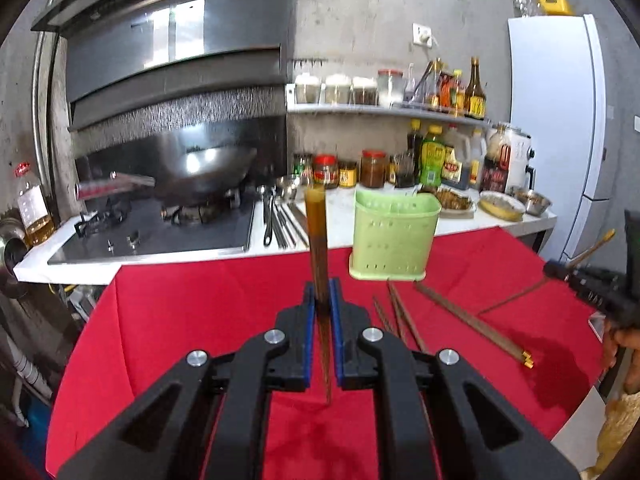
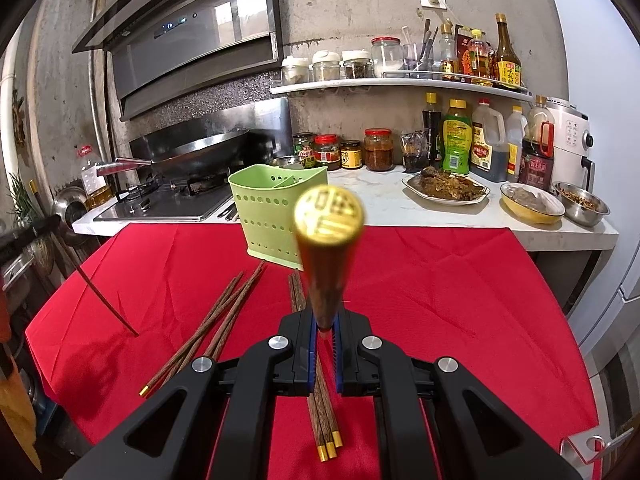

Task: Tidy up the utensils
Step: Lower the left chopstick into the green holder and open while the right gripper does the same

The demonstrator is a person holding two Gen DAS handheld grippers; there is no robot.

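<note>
Both tongs are pinching wooden chopsticks above the counter's red cloth (image 1: 200, 312). The left tongs (image 1: 322, 300) clamp a brown chopstick (image 1: 317, 232) that stands upright between the blue pads. The right tongs (image 2: 325, 322) grip a gold-capped chopstick (image 2: 329, 248), its cap tilted toward the camera. More chopsticks (image 2: 212, 328) lie loose on the cloth, near the green perforated utensil holder (image 2: 276, 216) standing at the cloth's far edge.

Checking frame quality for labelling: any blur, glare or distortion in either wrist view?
Left wrist: the held brown wooden chopstick is soft and smeared, and the steel range hood shows window glare. Right wrist: the chopstick's gold end cap is out of focus; fisheye bends the white shelf.
</note>
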